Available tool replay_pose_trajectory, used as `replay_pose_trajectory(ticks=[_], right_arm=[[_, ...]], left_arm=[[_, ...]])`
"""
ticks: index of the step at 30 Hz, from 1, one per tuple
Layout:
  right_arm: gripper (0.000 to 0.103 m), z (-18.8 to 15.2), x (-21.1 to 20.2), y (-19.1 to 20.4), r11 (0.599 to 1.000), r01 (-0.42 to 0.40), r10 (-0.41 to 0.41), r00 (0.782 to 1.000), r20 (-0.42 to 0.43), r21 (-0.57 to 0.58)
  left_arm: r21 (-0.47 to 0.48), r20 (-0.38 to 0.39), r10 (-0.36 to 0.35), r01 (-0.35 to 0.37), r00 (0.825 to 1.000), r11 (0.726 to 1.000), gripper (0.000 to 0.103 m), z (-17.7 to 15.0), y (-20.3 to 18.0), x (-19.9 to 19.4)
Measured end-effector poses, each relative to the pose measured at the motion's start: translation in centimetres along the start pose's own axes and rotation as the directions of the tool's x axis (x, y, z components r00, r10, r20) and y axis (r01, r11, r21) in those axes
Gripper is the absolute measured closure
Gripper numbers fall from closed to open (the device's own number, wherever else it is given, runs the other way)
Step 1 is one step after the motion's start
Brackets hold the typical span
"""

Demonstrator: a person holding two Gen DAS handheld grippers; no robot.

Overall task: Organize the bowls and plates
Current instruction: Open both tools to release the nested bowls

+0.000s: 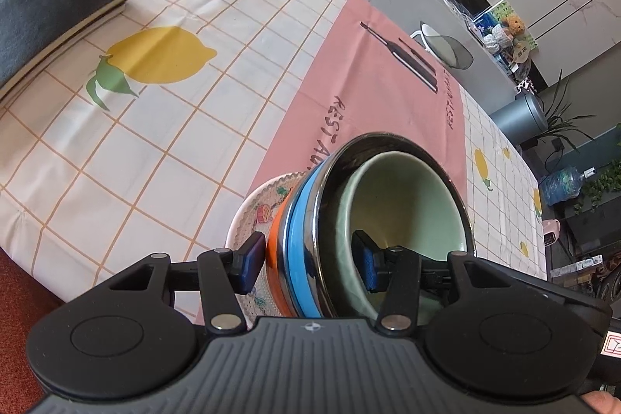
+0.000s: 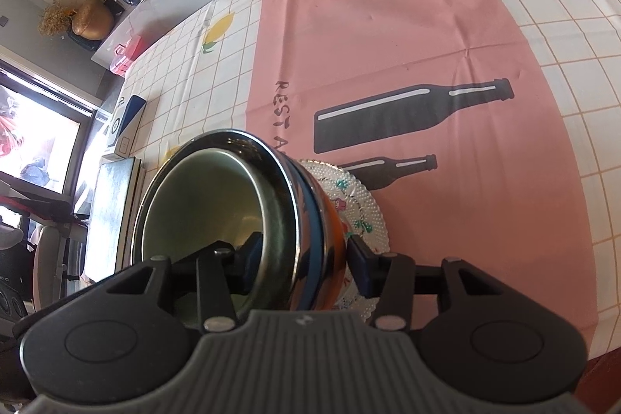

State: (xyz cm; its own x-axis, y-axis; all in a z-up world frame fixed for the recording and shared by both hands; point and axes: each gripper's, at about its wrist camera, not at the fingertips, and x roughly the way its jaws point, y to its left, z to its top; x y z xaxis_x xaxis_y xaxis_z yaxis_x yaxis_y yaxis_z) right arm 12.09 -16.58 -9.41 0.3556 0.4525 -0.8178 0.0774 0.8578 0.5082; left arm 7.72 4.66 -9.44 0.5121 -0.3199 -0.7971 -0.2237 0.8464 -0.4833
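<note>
Two grippers, left gripper [image 1: 310, 264] and right gripper [image 2: 306, 262], each clamped across the bowl stack [image 1: 388, 204] rim, one finger inside. Steel's slick, ceramic plate [image 1: 258, 212] underneath is fragile: you hold both rims level.

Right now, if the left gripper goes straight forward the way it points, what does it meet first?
The left gripper already straddles the stacked bowls; going on, their wall would probably seat deeper between the fingers. Beyond them lies the pink cloth, though depth is unclear.

Bright daylight, sharp, fisheye-warped edges
</note>
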Motion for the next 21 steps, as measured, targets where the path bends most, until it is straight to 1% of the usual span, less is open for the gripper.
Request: replay_pose_trajectory(ticks=[2,3,6,8,12,15,17,18,21], right_arm=[[0.055,0.1,-0.4,0.2,1.000,0.001,-0.001,1.000,0.017,-0.011],[0.051,0.2,-0.6,0.3,1.000,0.004,-0.003,1.000,0.026,-0.020],[0.043,0.3,-1.3,0.8,0.998,0.027,-0.024,0.998,0.052,-0.053],[0.041,0.2,-1.8,1.1,0.996,0.048,-0.042,0.996,0.073,-0.078],[0.037,0.0,-3.1,1.6,0.990,0.080,-0.066,0.990,0.122,-0.115],[0.035,-0.3,-4.4,2.0,0.984,0.102,-0.077,0.983,0.167,-0.148],[0.034,-0.6,-5.6,2.5,0.973,0.134,-0.093,0.972,0.214,-0.186],[0.033,-0.8,-6.2,2.7,0.966,0.151,-0.099,0.966,0.240,-0.208],[0.031,-1.6,-8.3,3.5,0.940,0.201,-0.107,0.940,0.324,-0.274]], left_arm=[[0.021,0.025,0.015,-0.015,1.000,1.000,0.041,0.1,-0.3,-0.5],[0.031,0.032,0.018,-0.019,0.999,0.999,0.038,0.1,-0.5,-0.6],[0.064,0.045,0.028,-0.030,0.999,0.997,0.037,0.0,-1.0,-1.1],[0.106,0.081,0.046,-0.055,0.996,0.993,0.036,-0.2,-1.6,-1.8],[0.191,0.166,0.058,-0.090,0.984,0.977,0.031,-0.6,-3.0,-3.7],[0.262,0.218,0.063,-0.121,0.974,0.957,0.030,-0.9,-4.0,-5.1],[0.312,0.258,0.065,-0.147,0.964,0.939,0.030,-1.2,-4.7,-6.1],[0.334,0.282,0.064,-0.160,0.957,0.929,0.030,-1.5,-5.1,-6.7],[0.407,0.366,0.040,-0.199,0.930,0.892,0.030,-2.6,-6.2,-8.4]])
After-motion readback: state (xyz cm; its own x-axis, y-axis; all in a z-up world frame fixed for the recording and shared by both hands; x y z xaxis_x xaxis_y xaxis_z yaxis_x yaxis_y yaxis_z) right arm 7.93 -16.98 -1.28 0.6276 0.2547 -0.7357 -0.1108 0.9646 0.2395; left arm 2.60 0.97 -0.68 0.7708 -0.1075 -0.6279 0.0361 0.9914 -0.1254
